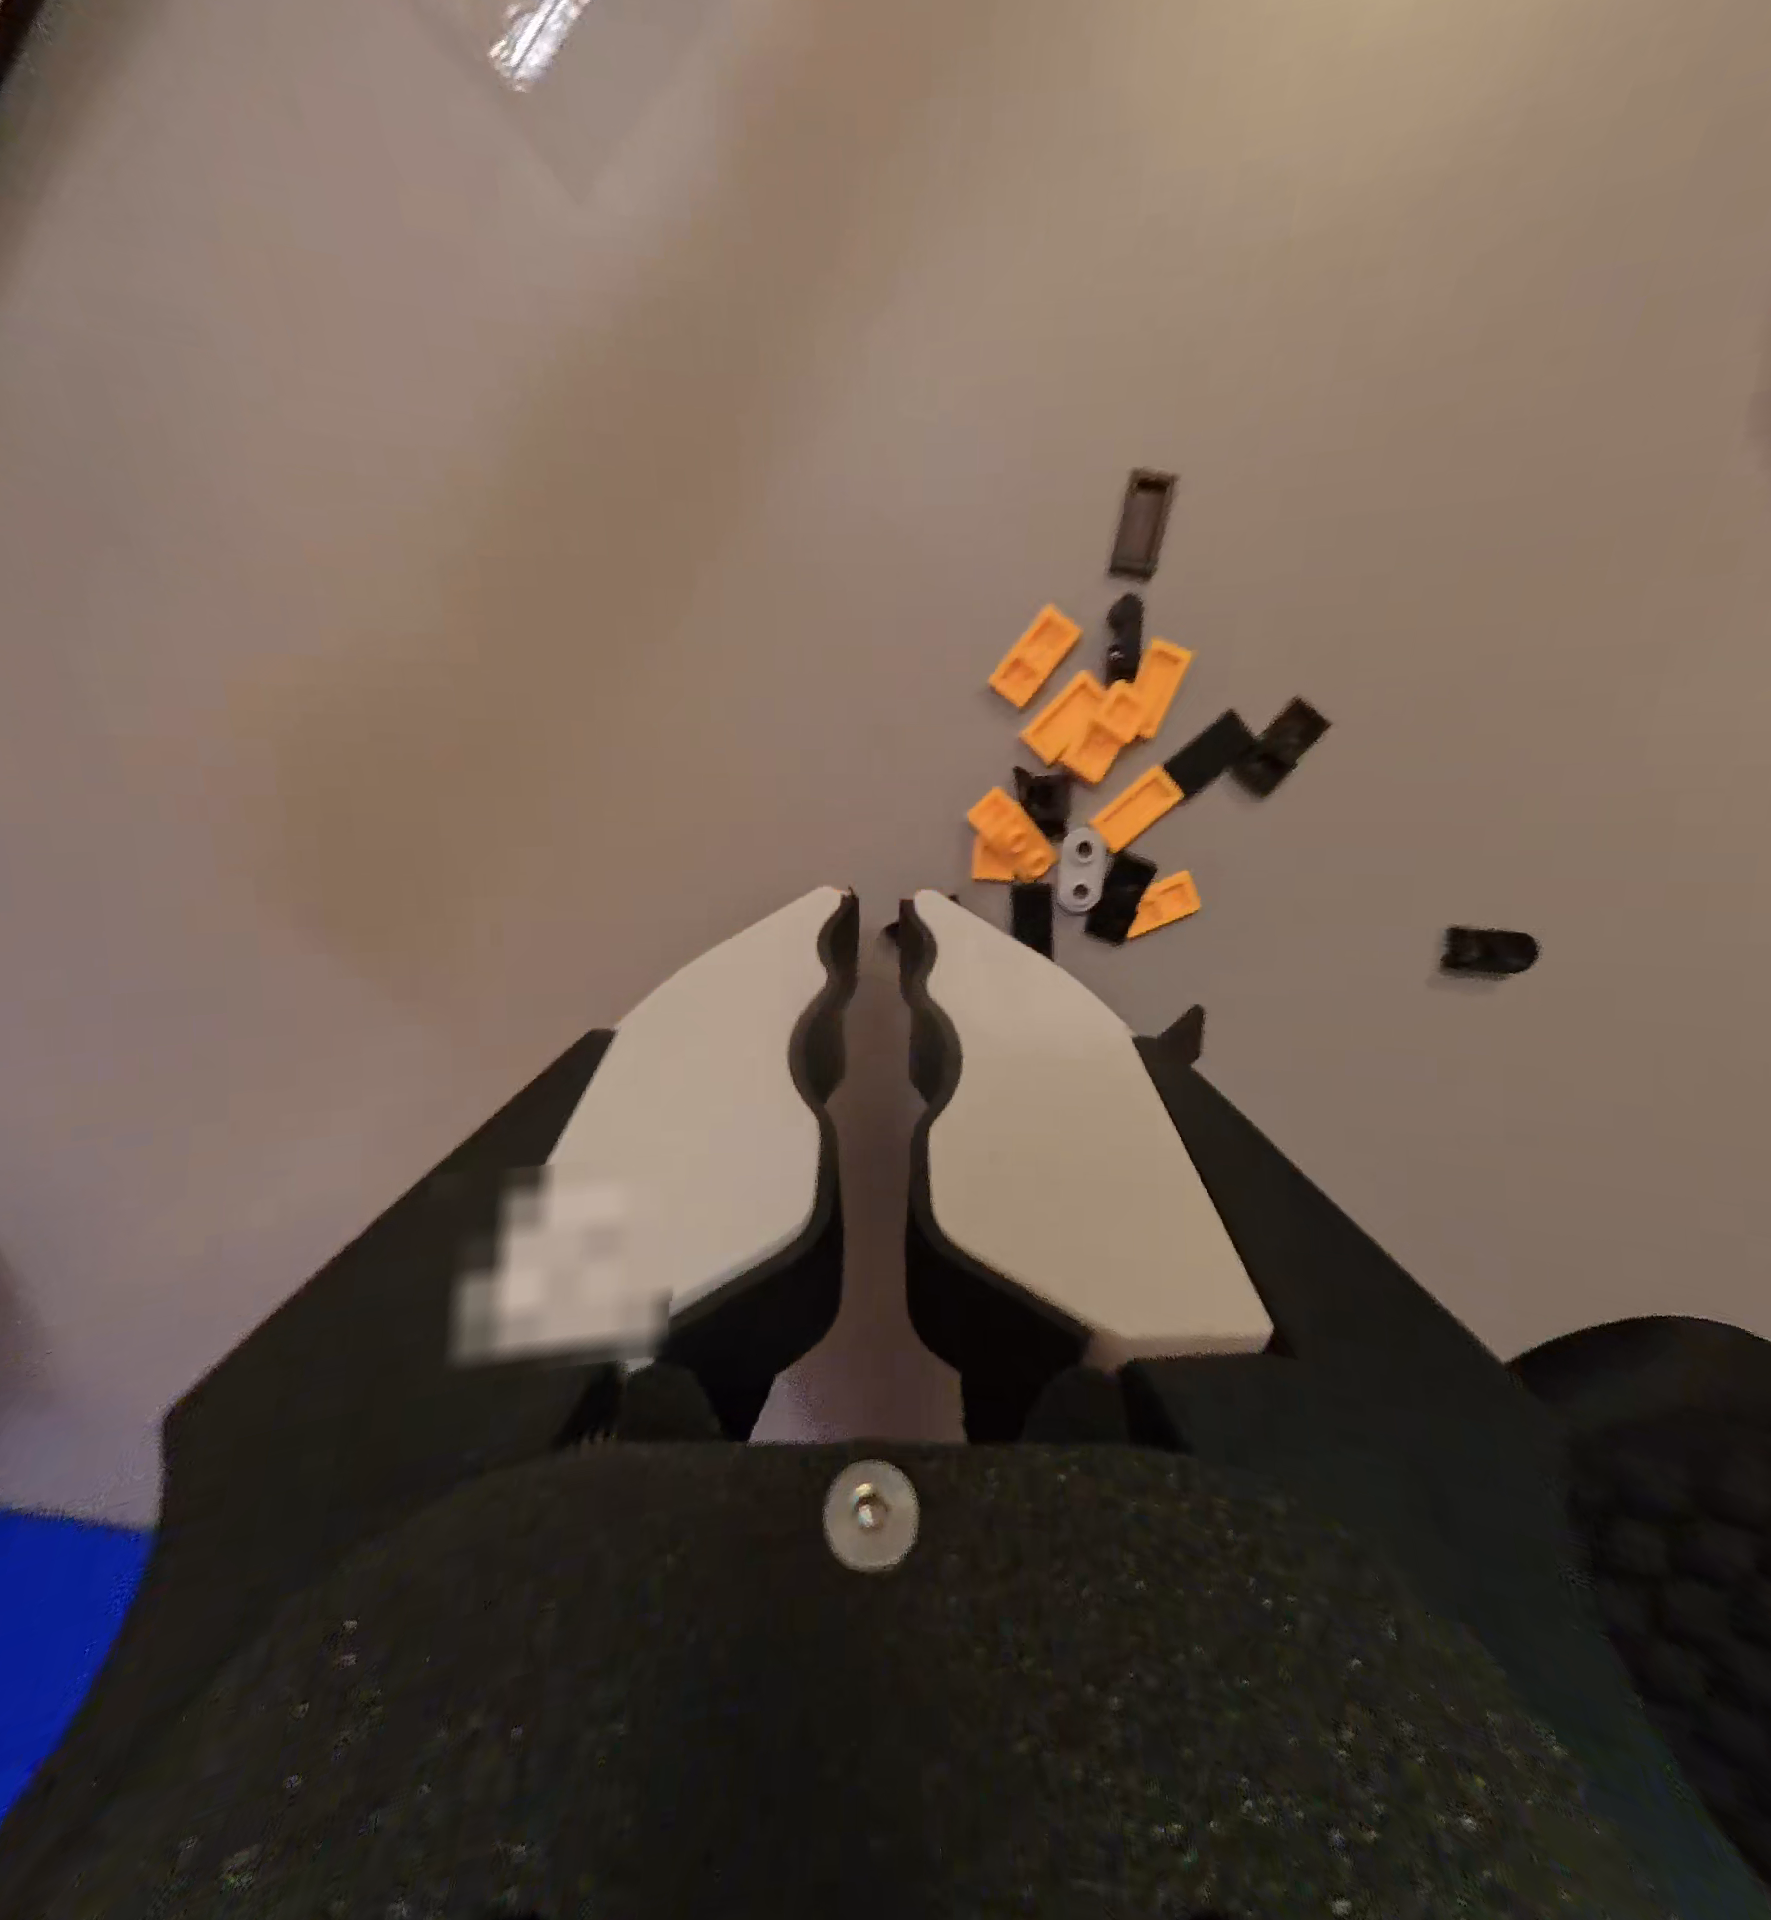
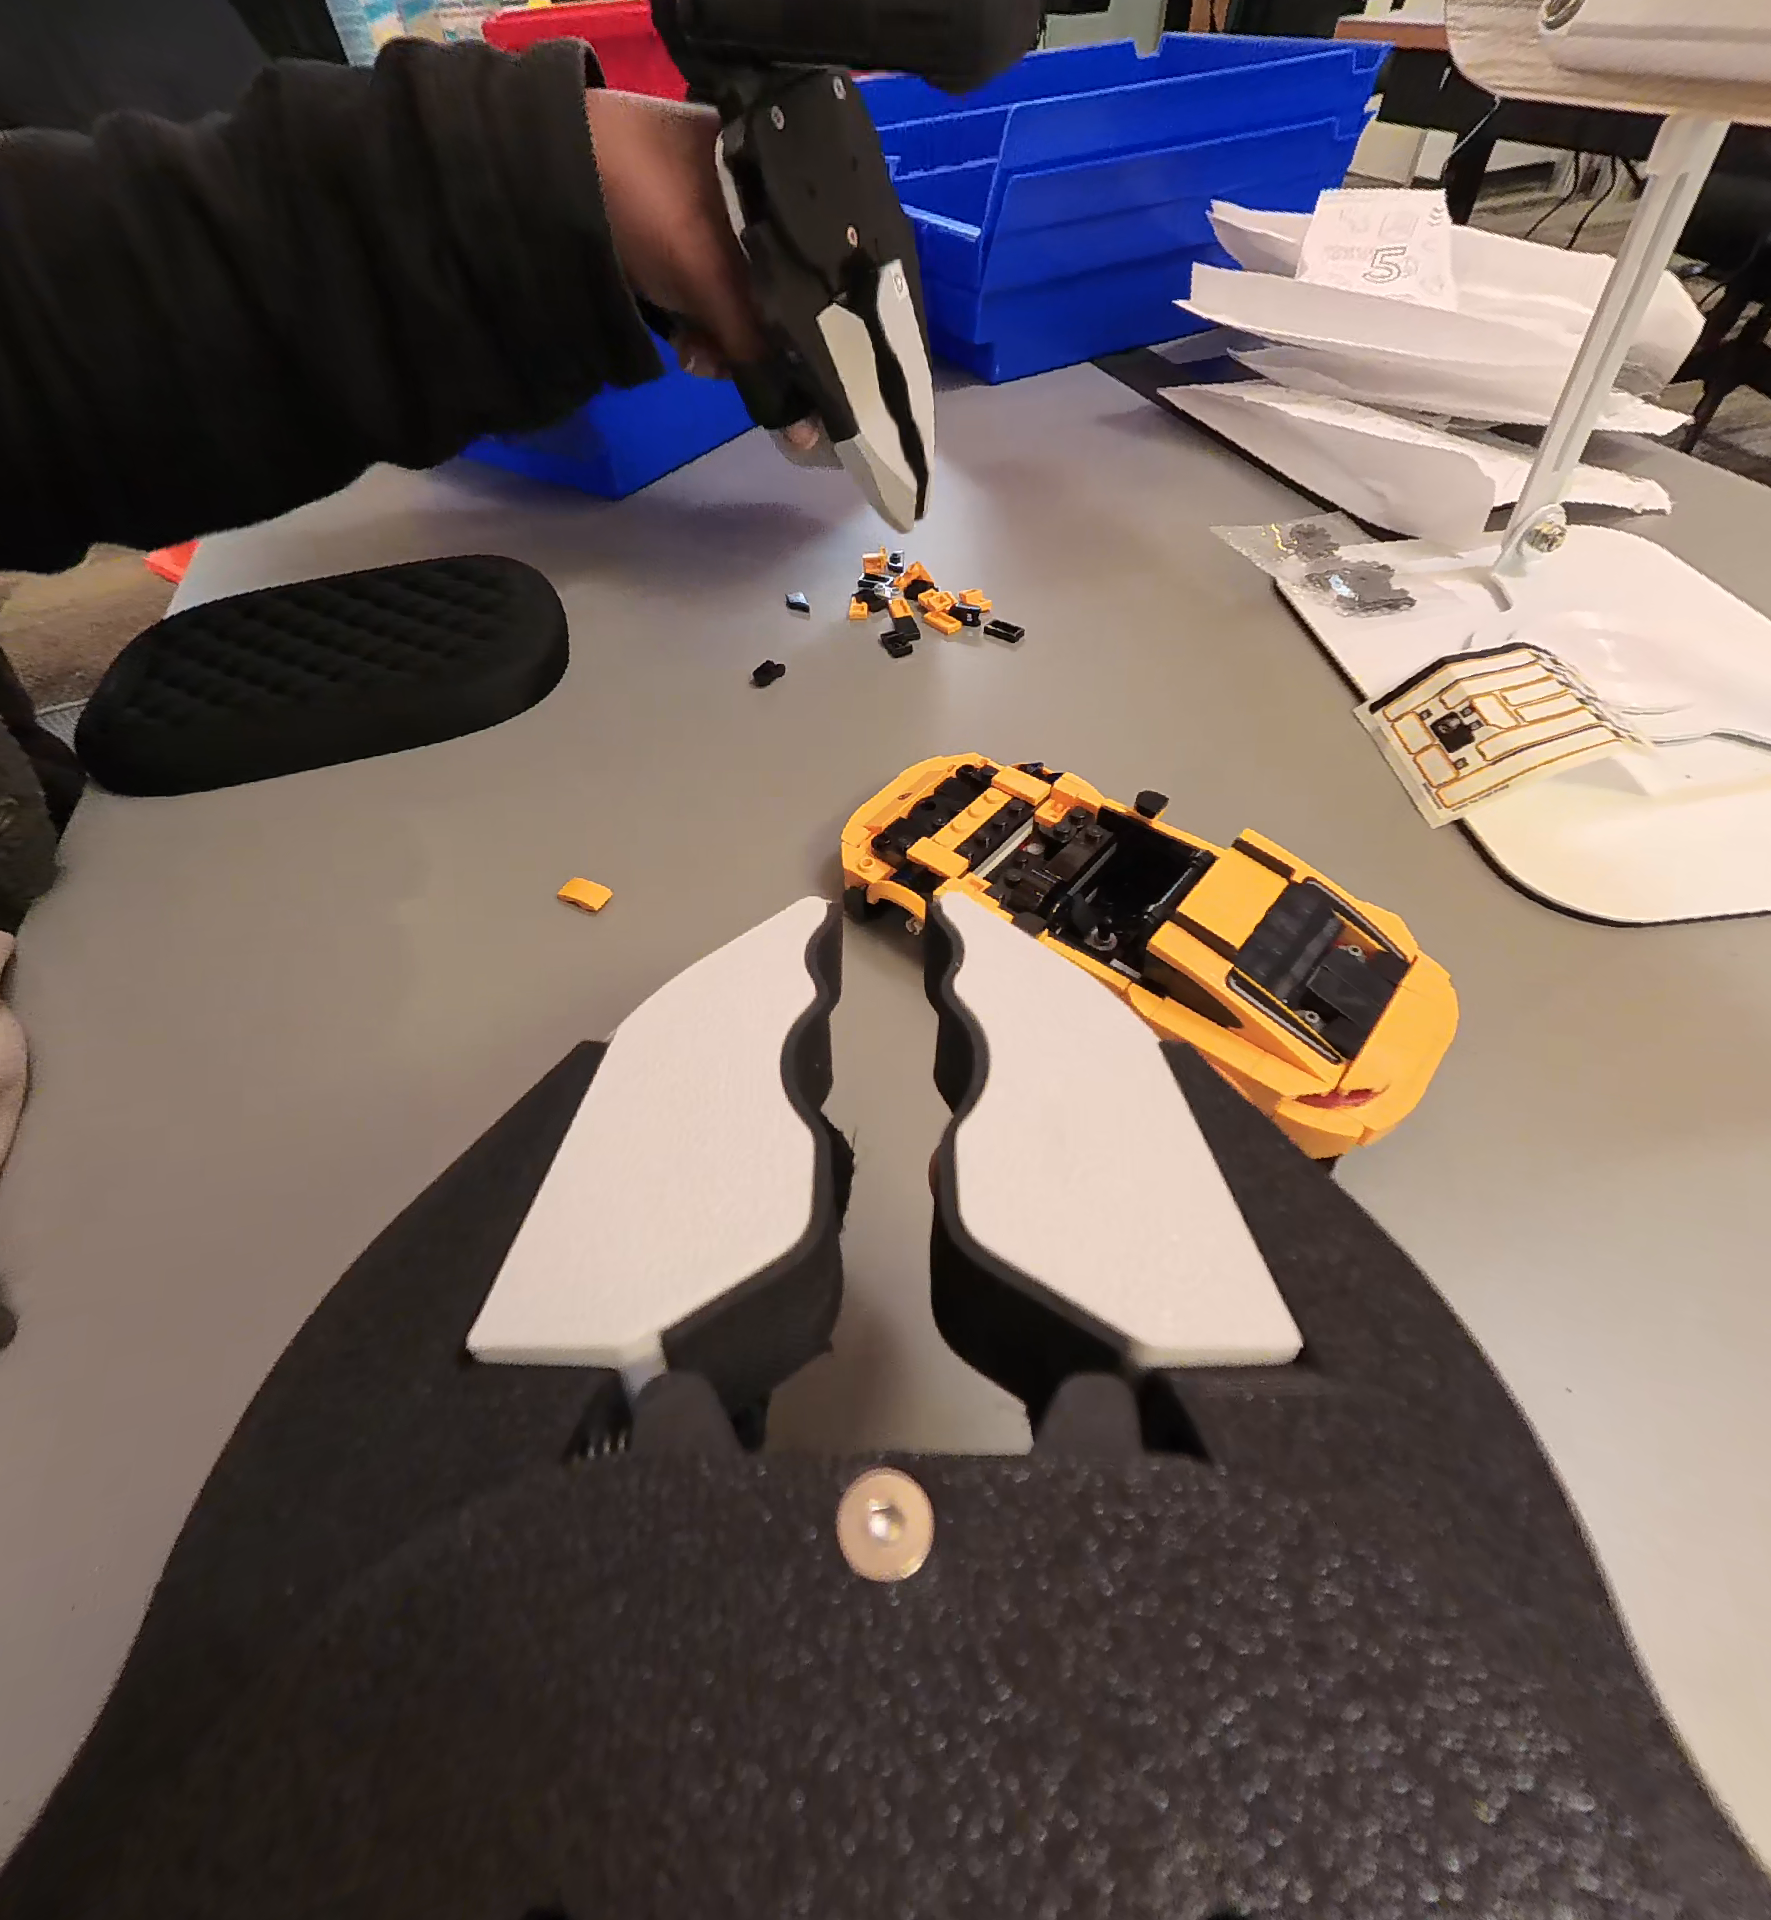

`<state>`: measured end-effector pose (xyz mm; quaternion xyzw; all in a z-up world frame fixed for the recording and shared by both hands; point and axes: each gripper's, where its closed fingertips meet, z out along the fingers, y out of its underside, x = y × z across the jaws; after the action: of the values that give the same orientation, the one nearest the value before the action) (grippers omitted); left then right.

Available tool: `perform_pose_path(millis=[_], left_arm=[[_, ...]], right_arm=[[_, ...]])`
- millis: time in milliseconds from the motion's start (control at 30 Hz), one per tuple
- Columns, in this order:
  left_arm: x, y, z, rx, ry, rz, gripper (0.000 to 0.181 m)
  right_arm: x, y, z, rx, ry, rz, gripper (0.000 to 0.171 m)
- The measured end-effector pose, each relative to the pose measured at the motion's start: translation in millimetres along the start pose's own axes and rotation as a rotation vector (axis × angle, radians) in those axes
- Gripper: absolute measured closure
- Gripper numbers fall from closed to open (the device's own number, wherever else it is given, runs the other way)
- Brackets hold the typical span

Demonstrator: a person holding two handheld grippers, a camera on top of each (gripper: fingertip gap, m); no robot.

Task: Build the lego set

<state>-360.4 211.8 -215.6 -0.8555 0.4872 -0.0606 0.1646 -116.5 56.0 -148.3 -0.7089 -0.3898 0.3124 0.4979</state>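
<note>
Orange and black lego car, partly built, lying on the grey bench just ahead of the right gripper, nose angled toward the lower right. Cabin open on top, black studs and interior parts showing. Right gripper fingers slightly apart, empty, tips just short of the car's near end; touching or not, cannot tell.

Single orange curved piece lying alone to the left of the car. Farther back, a loose heap of small orange and black pieces, with 1 light grey 2-hole piece among them. 1 black frame-shaped piece just beyond the heap, another black piece off to the side.

Left gripper poised over the near edge of that heap, held in a hand with a black sleeve. Fingers nearly together, a narrow gap between the tips, nothing seen clamped.

Black textured pad left of the heap. Blue bins at the back of the bench, contents hidden. Torn white paper bags to the right, beside a clear bag with small dark parts resting on a white stand base.
</note>
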Motion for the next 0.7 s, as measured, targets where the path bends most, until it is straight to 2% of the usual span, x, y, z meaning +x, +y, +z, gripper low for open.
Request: perform_pose_path(millis=[133, 267, 400, 533, 700], left_arm=[[2.8, -5.5, 8.1, 0.013, -0.003, 0.032, 0.171], [15.0, -9.0, 14.1, 0.012, 0.073, 0.04, 0.17], [7.0, -8.3, 1.5, 0.017, 0.01, 0.048, 0.165], [3.9, 4.9, -10.2, -0.019, -0.009, 0.018, 0.168], [13.4, 21.3, -1.1, -0.079, 0.017, 0.022, 0.165]], right_arm=[[0.0, 1.1, 0.5, -0.004, -0.001, 0.001, 0.157], [0.2, 1.9, 0.6, -0.007, 0.0, 0.001, 0.157], [0.8, 2.1, 0.3, -0.007, 0.001, 0.002, 0.157], [0.4, 2.1, 0.2, -0.008, -0.001, 0.0, 0.157], [0.2, 1.2, -0.3, -0.005, -0.001, -0.001, 0.157]])
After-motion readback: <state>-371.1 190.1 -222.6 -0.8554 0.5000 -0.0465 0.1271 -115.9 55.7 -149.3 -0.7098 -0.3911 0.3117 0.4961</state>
